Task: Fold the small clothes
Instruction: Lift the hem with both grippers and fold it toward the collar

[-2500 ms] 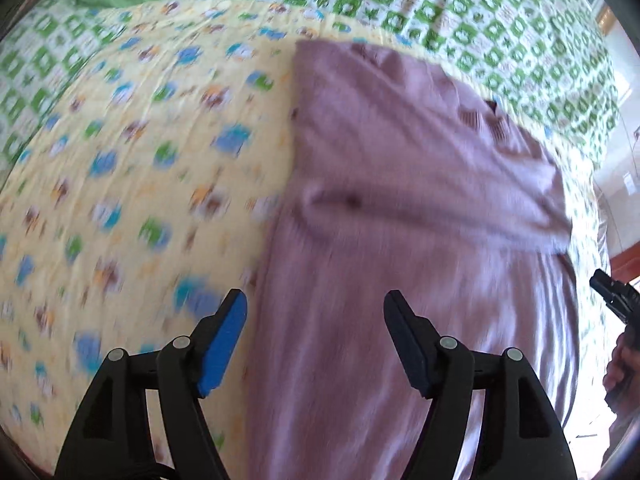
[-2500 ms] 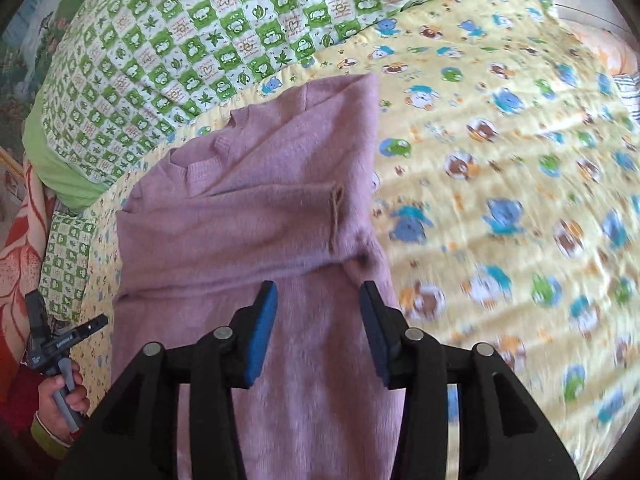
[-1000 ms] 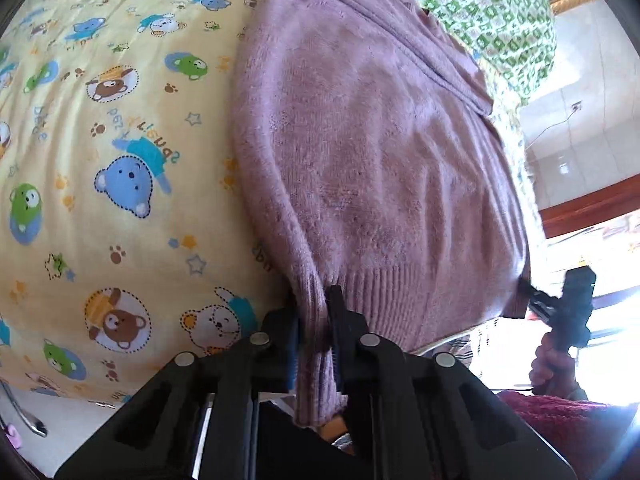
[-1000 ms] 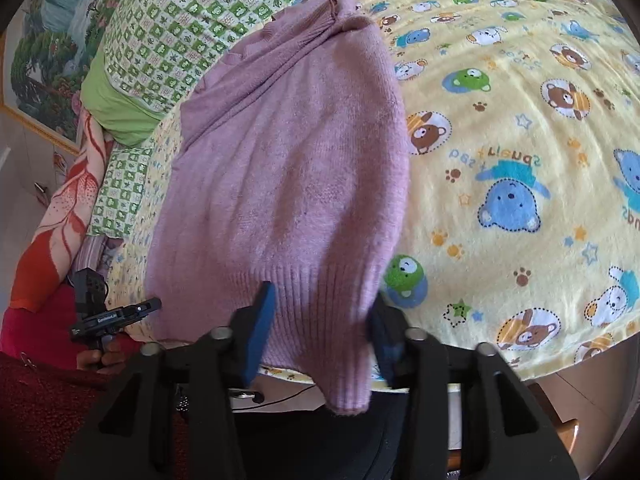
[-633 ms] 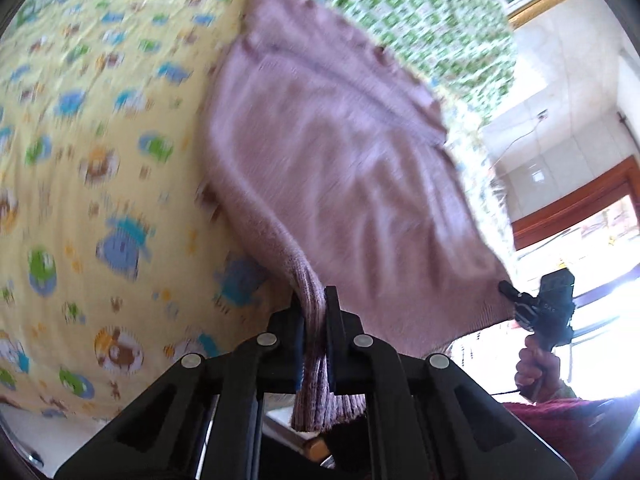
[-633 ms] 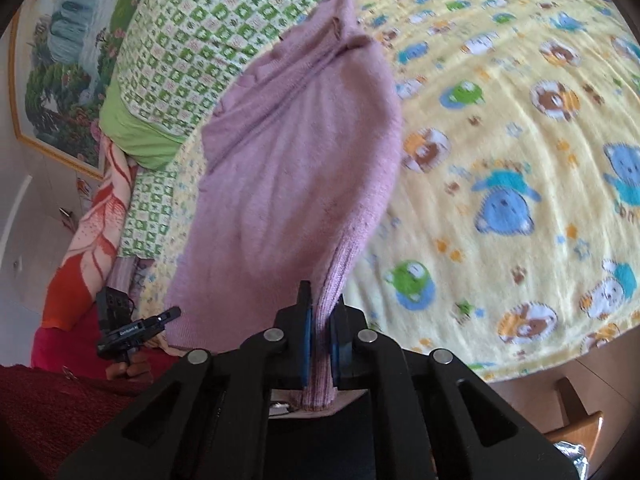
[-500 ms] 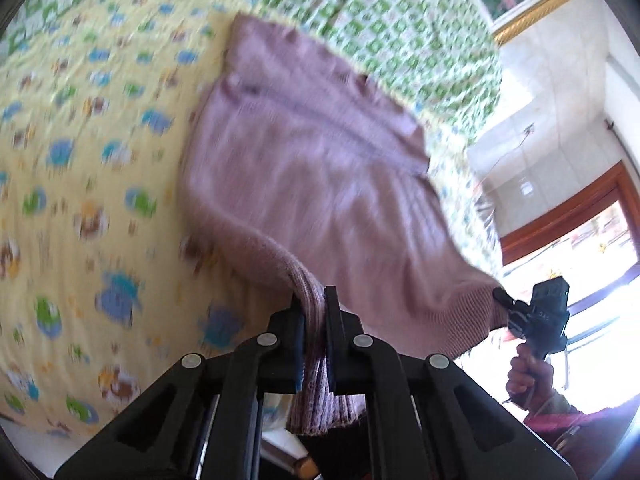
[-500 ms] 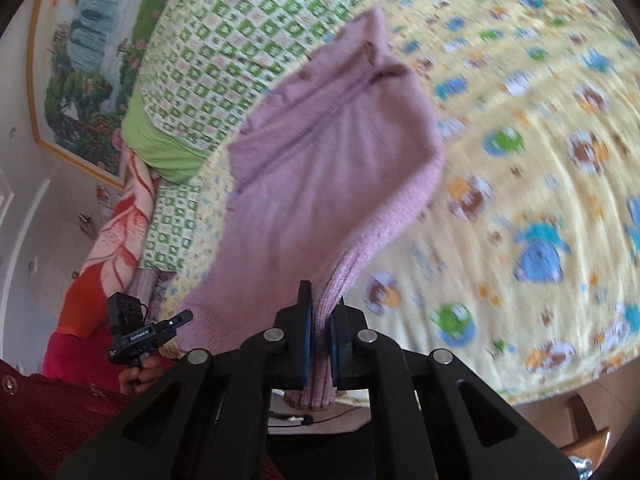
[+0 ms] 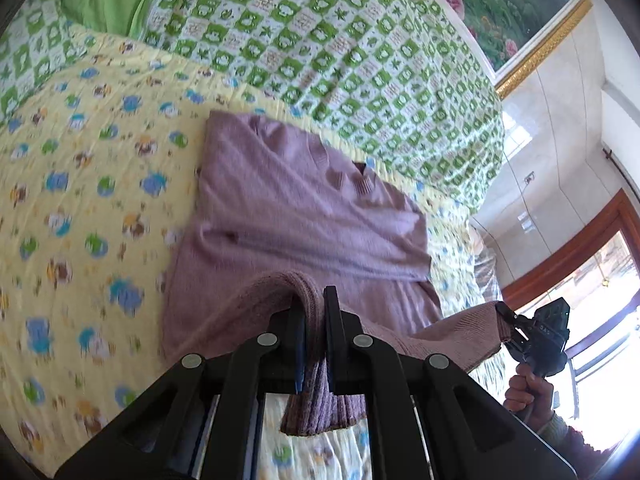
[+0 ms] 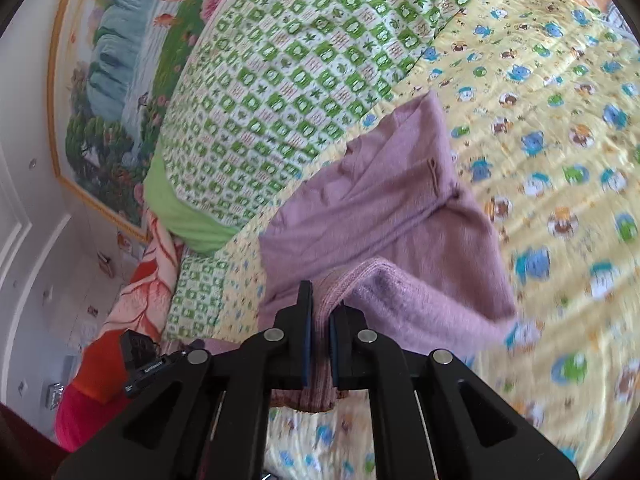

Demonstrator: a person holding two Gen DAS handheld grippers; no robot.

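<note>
A mauve knit sweater (image 9: 296,208) lies on a yellow cartoon-print quilt (image 9: 80,216), its sleeves folded across the chest. My left gripper (image 9: 314,320) is shut on one corner of its ribbed hem and holds it lifted above the body. My right gripper (image 10: 320,320) is shut on the other hem corner of the sweater (image 10: 384,208), also lifted. The right gripper shows in the left wrist view (image 9: 520,332), with the hem stretched between the two. The hem hangs doubled over toward the sweater's upper part.
A green-and-white checkered blanket (image 9: 320,40) and a green pillow (image 10: 188,216) lie beyond the sweater's neck. A framed landscape painting (image 10: 120,60) hangs on the wall behind. An orange patterned cloth (image 10: 140,280) lies at the bed's edge.
Both grippers closed on the hem corners, lifted them and carried them forward over the sweater toward its neck. The lower half now arches above the upper half.
</note>
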